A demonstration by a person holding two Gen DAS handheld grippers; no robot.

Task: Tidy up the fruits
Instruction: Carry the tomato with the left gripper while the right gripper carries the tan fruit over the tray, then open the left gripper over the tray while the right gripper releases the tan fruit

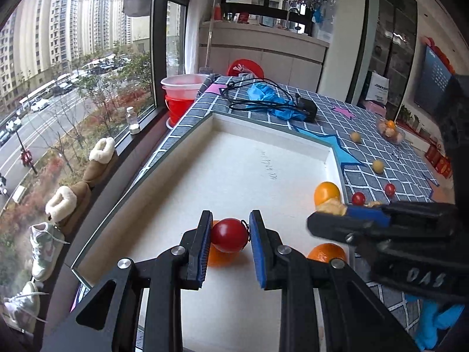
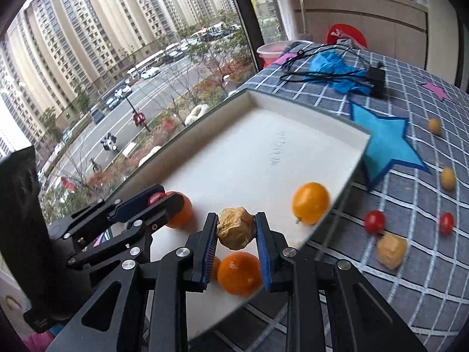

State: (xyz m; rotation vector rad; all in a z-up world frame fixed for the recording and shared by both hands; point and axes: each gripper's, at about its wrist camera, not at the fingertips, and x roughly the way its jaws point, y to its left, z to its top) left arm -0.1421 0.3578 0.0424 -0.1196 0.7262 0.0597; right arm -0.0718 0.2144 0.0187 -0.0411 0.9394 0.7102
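My left gripper (image 1: 230,234) is shut on a red cherry tomato (image 1: 229,235) and holds it above the white tray (image 1: 234,170), over an orange (image 1: 218,256). My right gripper (image 2: 236,228) is shut on a tan husked fruit (image 2: 235,228) above the tray's near right corner, over another orange (image 2: 239,274). In the left wrist view it comes in from the right, its husked fruit (image 1: 331,206) at the tip. A yellow-orange fruit (image 2: 310,203) lies in the tray by its right wall. On the checked cloth lie two cherry tomatoes (image 2: 374,221) (image 2: 446,223), another husked fruit (image 2: 391,250) and two small yellow fruits (image 2: 447,178).
The tray sits at the table's window-side edge. At the far end lie a black cable with charger (image 1: 306,107) and blue gloves (image 1: 272,99). A clear bowl of fruit (image 1: 391,130) stands at the far right. Red and white buckets (image 1: 181,94) stand beyond the table corner.
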